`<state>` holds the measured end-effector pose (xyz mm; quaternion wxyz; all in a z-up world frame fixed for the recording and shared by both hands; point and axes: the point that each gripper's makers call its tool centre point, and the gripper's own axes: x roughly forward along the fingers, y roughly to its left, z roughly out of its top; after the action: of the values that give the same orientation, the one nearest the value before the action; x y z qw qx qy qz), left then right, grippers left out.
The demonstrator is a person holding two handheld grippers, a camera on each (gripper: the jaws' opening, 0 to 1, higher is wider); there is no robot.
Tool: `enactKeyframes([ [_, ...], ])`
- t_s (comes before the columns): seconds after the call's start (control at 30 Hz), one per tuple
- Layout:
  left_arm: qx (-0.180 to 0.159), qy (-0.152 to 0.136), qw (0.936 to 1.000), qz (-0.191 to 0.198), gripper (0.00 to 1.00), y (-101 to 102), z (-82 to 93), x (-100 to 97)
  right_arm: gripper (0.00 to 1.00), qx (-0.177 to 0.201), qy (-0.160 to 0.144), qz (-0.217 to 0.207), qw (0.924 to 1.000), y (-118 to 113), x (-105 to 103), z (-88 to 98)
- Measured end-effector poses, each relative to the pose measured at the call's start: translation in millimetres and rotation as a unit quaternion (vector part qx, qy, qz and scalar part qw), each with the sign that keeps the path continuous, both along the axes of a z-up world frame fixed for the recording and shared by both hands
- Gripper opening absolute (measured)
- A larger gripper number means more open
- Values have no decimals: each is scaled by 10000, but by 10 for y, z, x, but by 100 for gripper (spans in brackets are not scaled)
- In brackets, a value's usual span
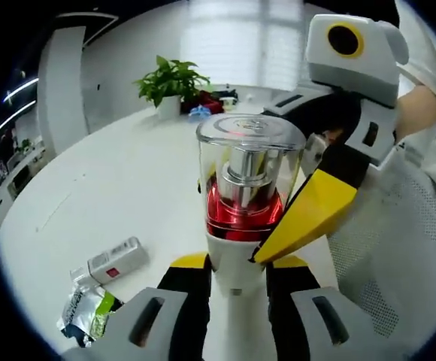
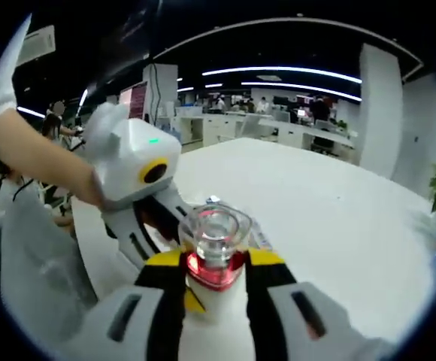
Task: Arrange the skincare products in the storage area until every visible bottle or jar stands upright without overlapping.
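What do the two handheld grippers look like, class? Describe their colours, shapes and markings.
Each gripper, left gripper and right gripper, has grey bodies with dark slots and black jaws tipped in yellow. Each carries a white housing with a yellow-ringed round mark; the left one's shows a small green light.

Both grippers close on the same pump bottle (image 1: 244,218) above the white desk (image 1: 120,195). In the left gripper view, the left gripper (image 1: 237,274) clamps the bottle's white lower body between its black, yellow-tipped jaws, while the right gripper (image 1: 319,188) reaches in from the right, one yellow jaw pressed against the red band. In the right gripper view, the right gripper (image 2: 214,274) grips the bottle at that red collar, and the left gripper (image 2: 146,203) comes in from the left, a person's bare forearm (image 2: 34,154) behind it.
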<state>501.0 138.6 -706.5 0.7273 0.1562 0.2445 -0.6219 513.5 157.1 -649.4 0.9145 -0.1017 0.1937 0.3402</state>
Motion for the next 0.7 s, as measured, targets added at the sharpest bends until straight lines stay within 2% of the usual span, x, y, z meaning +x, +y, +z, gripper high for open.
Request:
enactKeyframes([
  [0.4,-99,-162,9998,-52,25,-124,11,326,30,0,-124,-198,9997,-141,357,1],
  [0.7,-186,-121,9998,21,25,-203,8,554,30,-29,-197,-297,9994,-226,581,6],
])
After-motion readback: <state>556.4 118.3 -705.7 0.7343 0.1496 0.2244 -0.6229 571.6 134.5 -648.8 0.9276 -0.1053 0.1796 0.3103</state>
